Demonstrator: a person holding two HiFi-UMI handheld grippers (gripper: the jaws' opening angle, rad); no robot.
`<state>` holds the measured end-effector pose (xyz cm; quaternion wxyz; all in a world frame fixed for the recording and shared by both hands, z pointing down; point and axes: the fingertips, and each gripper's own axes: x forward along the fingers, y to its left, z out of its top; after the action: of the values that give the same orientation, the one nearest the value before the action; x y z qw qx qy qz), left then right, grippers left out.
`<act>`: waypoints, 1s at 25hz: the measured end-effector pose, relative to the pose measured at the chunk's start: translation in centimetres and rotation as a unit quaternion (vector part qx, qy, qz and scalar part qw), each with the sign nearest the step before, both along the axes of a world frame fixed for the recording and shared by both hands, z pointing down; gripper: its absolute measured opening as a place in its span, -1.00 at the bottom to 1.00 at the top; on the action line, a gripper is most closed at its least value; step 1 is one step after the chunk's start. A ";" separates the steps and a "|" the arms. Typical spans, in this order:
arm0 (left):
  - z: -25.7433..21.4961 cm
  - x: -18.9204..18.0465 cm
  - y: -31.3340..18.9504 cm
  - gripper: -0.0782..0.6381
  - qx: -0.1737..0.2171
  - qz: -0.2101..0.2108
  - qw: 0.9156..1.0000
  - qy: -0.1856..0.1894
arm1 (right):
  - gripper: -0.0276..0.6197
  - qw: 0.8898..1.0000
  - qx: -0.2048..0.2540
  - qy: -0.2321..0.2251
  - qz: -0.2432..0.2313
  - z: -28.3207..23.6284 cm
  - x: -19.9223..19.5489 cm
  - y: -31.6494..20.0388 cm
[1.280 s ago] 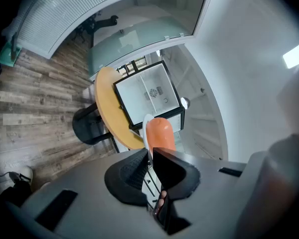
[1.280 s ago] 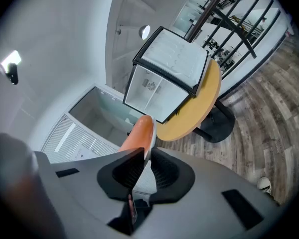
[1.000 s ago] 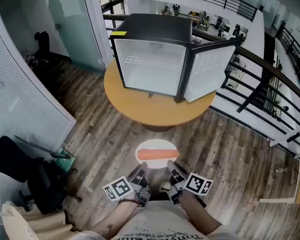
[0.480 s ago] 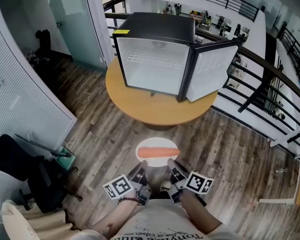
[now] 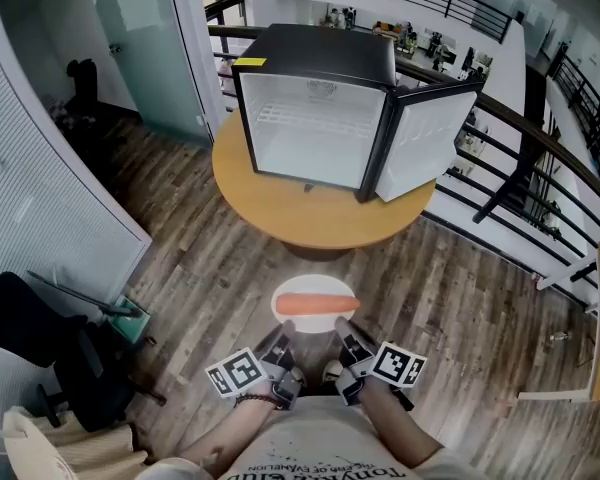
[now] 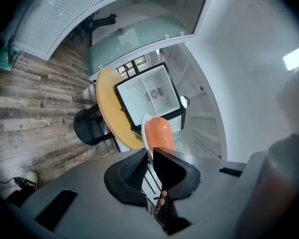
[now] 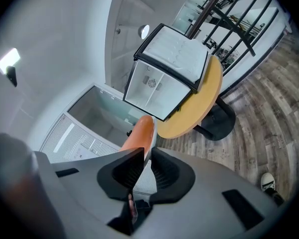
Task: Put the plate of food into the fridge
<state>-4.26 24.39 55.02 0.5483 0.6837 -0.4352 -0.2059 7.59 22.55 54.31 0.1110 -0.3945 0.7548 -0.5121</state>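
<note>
A white plate (image 5: 292, 298) carrying a long orange piece of food (image 5: 316, 306) hangs level above the wooden floor, in front of me. My left gripper (image 5: 284, 342) is shut on the plate's near-left rim and my right gripper (image 5: 343, 342) on its near-right rim. In the left gripper view the plate's thin rim (image 6: 144, 128) runs between the jaws of the left gripper (image 6: 150, 156), with the food (image 6: 158, 132) beyond. The right gripper view shows the right gripper (image 7: 146, 156) pinching the rim the same way below the food (image 7: 139, 133). Ahead, the black fridge (image 5: 315, 63) stands empty, its door (image 5: 425, 138) swung open to the right.
The fridge rests on a round wooden table (image 5: 310, 218) with a black pedestal base (image 7: 217, 123). A black railing (image 5: 520, 158) runs behind and to the right. At the left are a slatted partition (image 5: 50, 218), a black bag (image 5: 30, 328) and a green item (image 5: 130, 323).
The head view has crept slightly toward the fridge. The plate and both grips on it look the same.
</note>
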 end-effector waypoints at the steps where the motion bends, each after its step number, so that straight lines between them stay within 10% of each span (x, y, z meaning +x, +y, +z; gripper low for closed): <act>1: 0.0 -0.2 0.1 -0.65 0.000 0.002 1.000 0.000 | -0.73 1.000 -0.001 0.000 0.002 0.0 -0.2 0.2; 25: 1.2 -2.1 -10.2 -0.65 0.002 0.005 1.000 0.002 | -0.73 1.000 0.008 -0.006 0.006 1.0 -2.0 -10.0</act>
<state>-6.32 14.19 56.17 0.5493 0.6861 -0.4303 -0.2057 5.58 12.54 55.26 0.1218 -0.3946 0.7558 -0.5082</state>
